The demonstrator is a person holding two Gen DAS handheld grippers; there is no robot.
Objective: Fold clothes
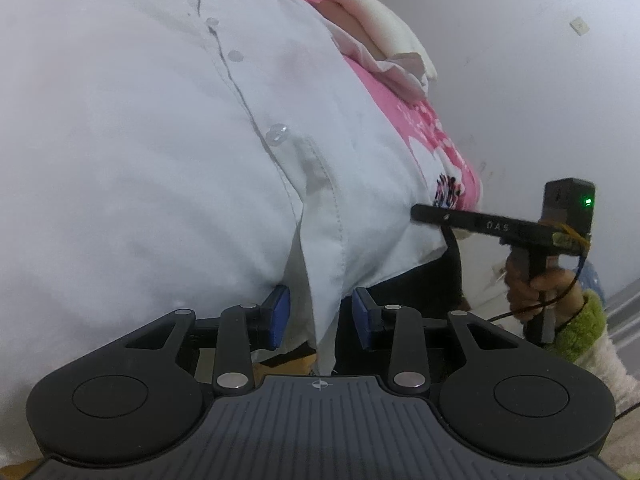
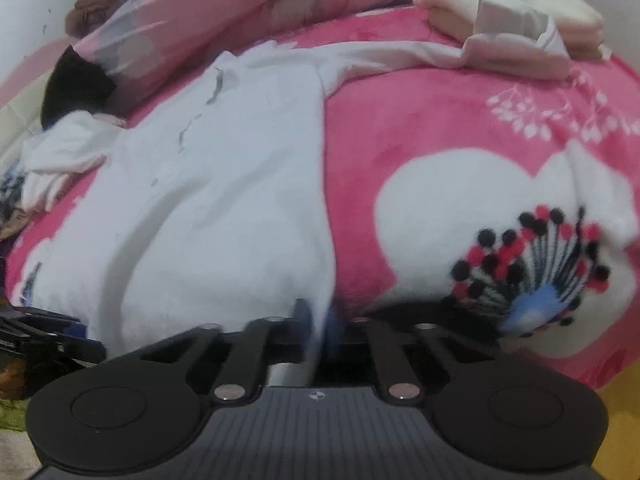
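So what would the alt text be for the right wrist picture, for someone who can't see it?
The right gripper is shut on the near edge of a white shirt spread on a pink blanket. Folded cream clothes lie at the far right.

Left hand-held gripper [image 1: 320,316] parted, right [image 2: 318,320] clamped.

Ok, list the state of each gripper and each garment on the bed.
Left gripper: open, shirt hem hanging between its blue pads.
Right gripper: shut on the shirt's hem edge.
White button-up cotton shirt: spread flat, buttoned.
Folded cream garment: stacked at the far edge of the pink fleece blanket.
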